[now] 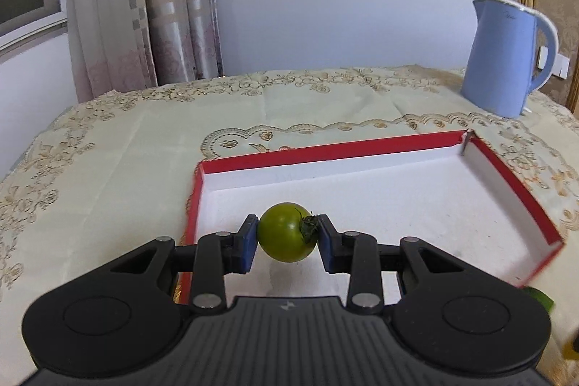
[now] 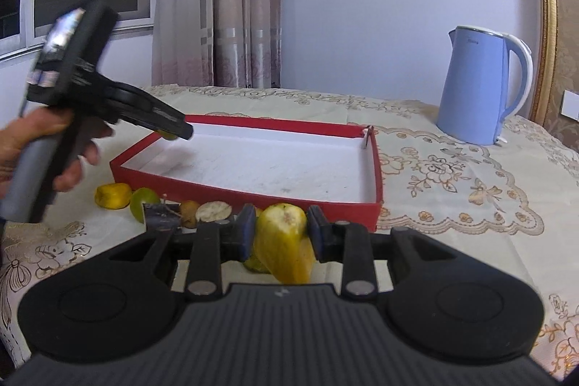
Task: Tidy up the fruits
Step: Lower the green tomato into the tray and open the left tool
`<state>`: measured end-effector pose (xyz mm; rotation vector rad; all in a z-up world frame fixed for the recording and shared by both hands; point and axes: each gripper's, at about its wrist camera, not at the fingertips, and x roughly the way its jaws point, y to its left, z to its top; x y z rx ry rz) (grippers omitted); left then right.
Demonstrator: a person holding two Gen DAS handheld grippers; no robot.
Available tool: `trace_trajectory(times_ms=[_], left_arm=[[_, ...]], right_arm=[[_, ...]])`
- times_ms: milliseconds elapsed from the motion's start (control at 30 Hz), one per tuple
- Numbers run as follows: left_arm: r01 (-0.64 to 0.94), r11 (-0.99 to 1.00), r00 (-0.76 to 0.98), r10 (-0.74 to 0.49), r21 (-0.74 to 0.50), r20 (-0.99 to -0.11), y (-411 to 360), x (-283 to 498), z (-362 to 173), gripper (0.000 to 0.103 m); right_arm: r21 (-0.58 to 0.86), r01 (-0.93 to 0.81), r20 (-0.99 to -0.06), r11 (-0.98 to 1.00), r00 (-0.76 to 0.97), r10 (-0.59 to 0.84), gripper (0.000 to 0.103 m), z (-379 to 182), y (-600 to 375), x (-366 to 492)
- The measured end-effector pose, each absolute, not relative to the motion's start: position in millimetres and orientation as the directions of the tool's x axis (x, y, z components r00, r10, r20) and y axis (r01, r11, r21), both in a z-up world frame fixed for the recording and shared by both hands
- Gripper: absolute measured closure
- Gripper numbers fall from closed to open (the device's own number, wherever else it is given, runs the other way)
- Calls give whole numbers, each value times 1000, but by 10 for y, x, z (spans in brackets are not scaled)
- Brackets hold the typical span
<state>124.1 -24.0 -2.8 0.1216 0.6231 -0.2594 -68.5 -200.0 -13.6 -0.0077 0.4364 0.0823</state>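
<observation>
fruits were all outside the shallow red cardboard tray point(image 2: 249, 194); left gripper point(image 1: 287, 234) clamped a round green tomato point(image 1: 284, 232) over it, right gripper point(image 2: 278, 234) clamped a yellow pear-shaped fruit point(image 2: 286, 241) near it.

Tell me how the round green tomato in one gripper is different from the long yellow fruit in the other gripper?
The small round green tomato is ball-shaped; the long yellow fruit is stretched and tapered. The tomato's skin is smooth and green with a dark stalk; the yellow fruit's is yellow with a brownish patch. The tomato hangs over the red cardboard box with its white inside; the yellow fruit is outside the box, in front of its near wall. Both are pinched between blue pads: left gripper, right gripper.
</observation>
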Motion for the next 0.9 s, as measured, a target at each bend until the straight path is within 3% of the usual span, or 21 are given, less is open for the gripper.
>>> trace_trajectory(times_ms=[333, 467, 600, 733, 900], left_arm=[[257, 964, 768, -165, 62, -619, -367, 1444, -266, 68], [232, 969, 797, -138, 87, -588, -356, 1390, -235, 50], [199, 974, 832, -110, 107, -544, -241, 1225, -82, 46], [178, 981, 861, -117, 79, -494, -56, 862, 73, 30], [153, 985, 880, -101, 76, -464, 88, 381, 87, 29]], right_arm=[[38, -67, -429, 997, 900, 77, 74, -180, -2108, -605], [46, -66, -434, 997, 897, 79, 74, -201, -2125, -581], [47, -61, -441, 997, 894, 76, 74, -209, -2140, -562], [61, -53, -440, 997, 895, 75, 74, -198, -2177, -550], [61, -49, -432, 997, 899, 71, 74, -159, -2157, -543]])
